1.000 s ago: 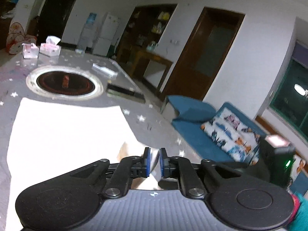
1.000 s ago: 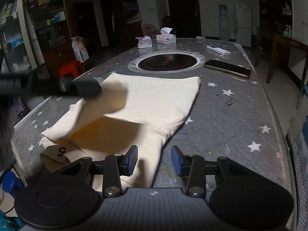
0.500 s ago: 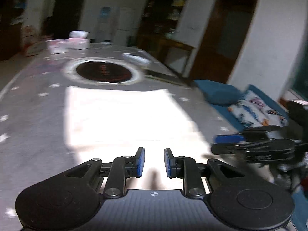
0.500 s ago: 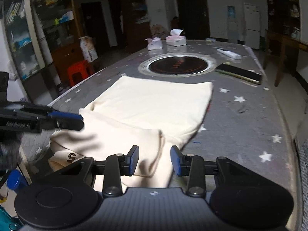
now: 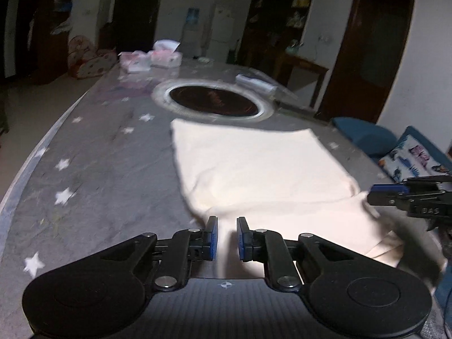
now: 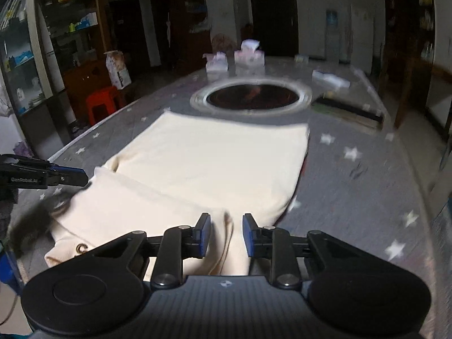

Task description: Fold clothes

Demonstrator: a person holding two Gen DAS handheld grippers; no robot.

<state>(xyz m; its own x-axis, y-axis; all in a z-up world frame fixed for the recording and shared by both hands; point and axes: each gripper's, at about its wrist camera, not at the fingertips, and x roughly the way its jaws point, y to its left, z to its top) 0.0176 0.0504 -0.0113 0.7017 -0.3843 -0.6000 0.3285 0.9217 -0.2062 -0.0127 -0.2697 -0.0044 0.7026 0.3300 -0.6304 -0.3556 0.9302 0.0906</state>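
A cream garment lies flat on the grey star-patterned table, its near part folded over in a second layer. My left gripper sits low at the garment's near left edge. Its jaws are closing to a narrow gap with cloth between them, the pads not clearly pressing. In the right wrist view the left gripper shows at the far left. My right gripper is at the near right edge. Its jaws are closing around a raised ridge of cloth with a gap on both sides. It also shows as the right gripper.
A round dark hotplate is set into the table beyond the garment. Behind it stand tissue boxes, with a white remote and a dark flat bar to the right. A blue sofa and a red stool flank the table.
The left gripper let go of the lifted cloth corner, swung across to the garment's near left edge and narrowed again. The folded layer now lies flat. The right gripper's jaws have narrowed over the fold.
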